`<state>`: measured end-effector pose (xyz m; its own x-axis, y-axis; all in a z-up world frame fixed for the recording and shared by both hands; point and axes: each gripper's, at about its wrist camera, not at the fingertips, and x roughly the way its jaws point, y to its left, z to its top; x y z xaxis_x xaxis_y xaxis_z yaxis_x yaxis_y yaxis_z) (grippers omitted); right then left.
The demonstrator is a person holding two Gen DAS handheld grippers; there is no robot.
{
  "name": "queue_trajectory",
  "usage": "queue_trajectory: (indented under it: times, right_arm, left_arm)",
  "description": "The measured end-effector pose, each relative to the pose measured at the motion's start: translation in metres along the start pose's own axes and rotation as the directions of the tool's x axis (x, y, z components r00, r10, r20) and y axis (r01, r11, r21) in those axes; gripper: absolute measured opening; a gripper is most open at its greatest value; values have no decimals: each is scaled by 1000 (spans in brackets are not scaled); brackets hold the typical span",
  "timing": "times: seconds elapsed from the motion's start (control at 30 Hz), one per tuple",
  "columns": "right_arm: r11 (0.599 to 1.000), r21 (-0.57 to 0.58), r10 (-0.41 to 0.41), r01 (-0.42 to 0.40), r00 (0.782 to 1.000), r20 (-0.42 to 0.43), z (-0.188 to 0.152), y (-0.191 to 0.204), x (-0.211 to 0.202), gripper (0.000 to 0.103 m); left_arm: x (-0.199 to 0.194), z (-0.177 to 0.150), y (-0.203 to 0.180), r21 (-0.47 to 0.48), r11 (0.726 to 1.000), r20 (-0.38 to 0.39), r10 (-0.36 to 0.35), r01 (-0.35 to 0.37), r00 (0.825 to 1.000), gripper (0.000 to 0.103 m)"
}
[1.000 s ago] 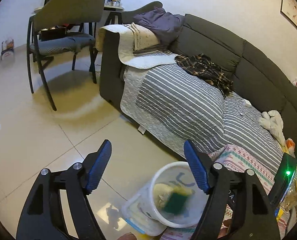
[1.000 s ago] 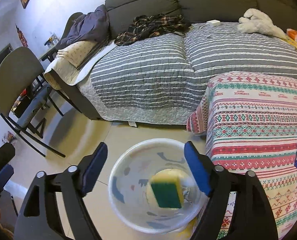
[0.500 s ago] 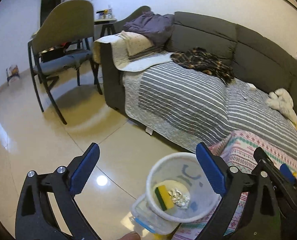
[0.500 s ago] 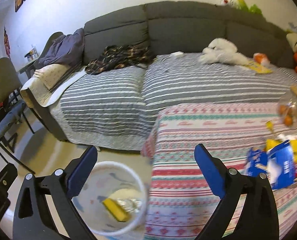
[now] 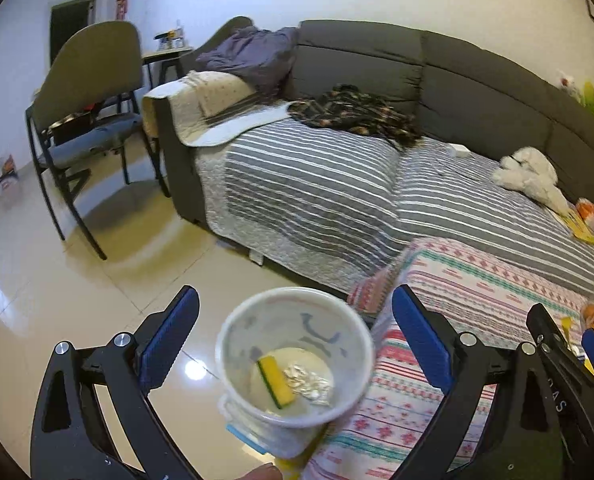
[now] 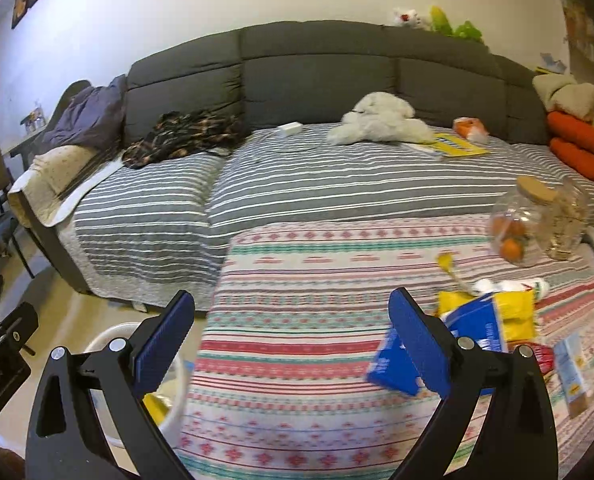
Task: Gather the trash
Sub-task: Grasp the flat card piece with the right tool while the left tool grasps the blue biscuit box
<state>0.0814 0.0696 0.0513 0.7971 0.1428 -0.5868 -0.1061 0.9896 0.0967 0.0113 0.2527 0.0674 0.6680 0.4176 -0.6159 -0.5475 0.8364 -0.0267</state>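
While both grippers stand wide open and hold nothing, left gripper point(image 5: 293, 320) hangs above white bin point(image 5: 295, 358) on floor beside patterned table cloth point(image 6: 317, 280). Bin contains yellow-green sponge point(image 5: 275, 382) and foil ball point(image 5: 307, 383). Right gripper point(image 6: 291, 320) over cloth; blue packet point(image 6: 473, 328) and yellow packet point(image 6: 517, 316) lie near its right finger.

Dim indoor light, floor point(image 5: 37, 280) glare, fisheye-warped edges.

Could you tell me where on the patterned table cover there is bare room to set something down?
The patterned cover is bare from its sofa-side edge across the middle, ahead of the open right gripper. The right side is crowded: blue box, yellow packet, glass jar.
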Motion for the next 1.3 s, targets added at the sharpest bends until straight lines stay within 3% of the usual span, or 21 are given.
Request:
queue_trajectory:
  times: [0.37,0.63,0.8,1.0,1.1,1.17,1.3]
  right_arm:
    - [996,20,-90,91,995,-35,-7,-73,5,95]
    - [988,16,-150,152,981,-120,-19,-130,23,95]
    - [991,-17,-137,136,975,-173,-29,-157,44,95]
    - [999,-32,-13,6,977,-212,-36,-176,70,94]
    - [999,-26,35,-43,967,-251,-37,-177,81,74]
    - [997,-44,53,-70,953,-297,-39,-176,90,40]
    - [994,-31,86,-101,947,-310,-40,-181,91,28]
  left_arm:
    - [0,-17,-79,77,991,-37,-102,105,994,93]
    - [3,-27,-110,107,985,-57,-129,135,990,93]
    - [8,-31,-121,115,983,-80,-134,143,988,93]
    - [10,-38,-143,163,975,-81,-139,151,987,93]
    - [14,-41,-152,178,972,-93,-137,152,986,93]
    - [18,-43,-158,182,970,-107,-141,159,984,93]
    - [24,-46,-172,210,958,-137,-170,197,976,93]
